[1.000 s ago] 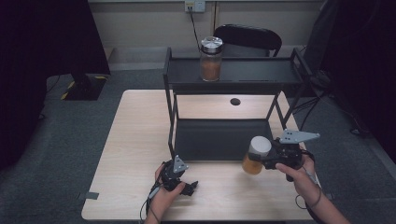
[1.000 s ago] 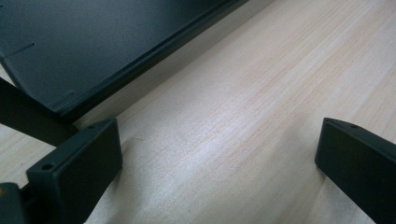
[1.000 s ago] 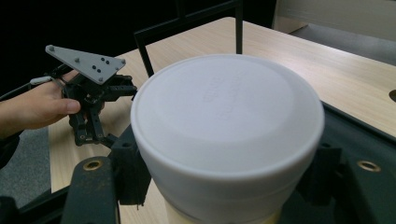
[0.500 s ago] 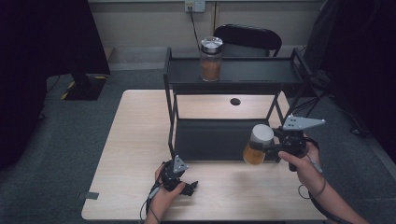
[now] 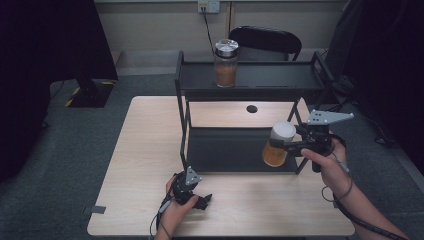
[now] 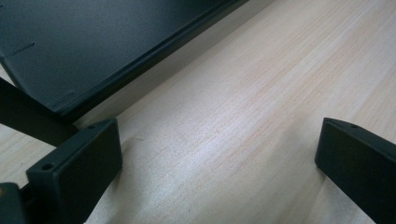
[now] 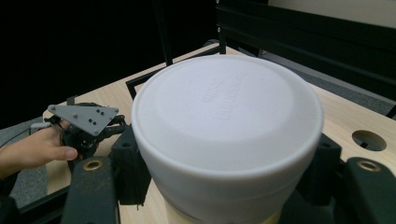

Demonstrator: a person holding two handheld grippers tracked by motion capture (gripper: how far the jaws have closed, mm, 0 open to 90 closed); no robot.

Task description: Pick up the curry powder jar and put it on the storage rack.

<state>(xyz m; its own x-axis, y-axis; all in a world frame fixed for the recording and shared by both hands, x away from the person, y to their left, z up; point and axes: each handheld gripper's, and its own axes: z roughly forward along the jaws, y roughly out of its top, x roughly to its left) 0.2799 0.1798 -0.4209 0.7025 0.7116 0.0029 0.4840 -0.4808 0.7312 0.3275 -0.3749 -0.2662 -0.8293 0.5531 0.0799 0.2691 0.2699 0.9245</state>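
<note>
A jar [image 5: 276, 146] with a white lid [image 7: 229, 112] and orange-brown contents hangs in the air in front of the black rack's lower shelf [image 5: 225, 150], at its right end. My right gripper [image 5: 289, 145] is shut on it, one jaw on each side just below the lid. A second jar [image 5: 226, 63], silver-lidded and holding a brown filling, stands on the rack's top shelf [image 5: 280, 77]. My left gripper [image 5: 200, 200] rests on the table near the front edge; its jaws stand wide apart over bare wood [image 6: 219, 168], with the lower shelf's rim [image 6: 93, 56] just beyond them.
The wooden table [image 5: 145, 150] has a round hole [image 5: 252, 108] behind the rack. A black chair [image 5: 270, 42] stands beyond the table. A dark stand [image 5: 87, 92] is on the floor at the left. My left gripper [image 7: 86, 123] and its hand appear past the jar.
The right gripper has lifted the white-lidded jar higher in front of the rack. The left gripper has stayed in place on the table.
</note>
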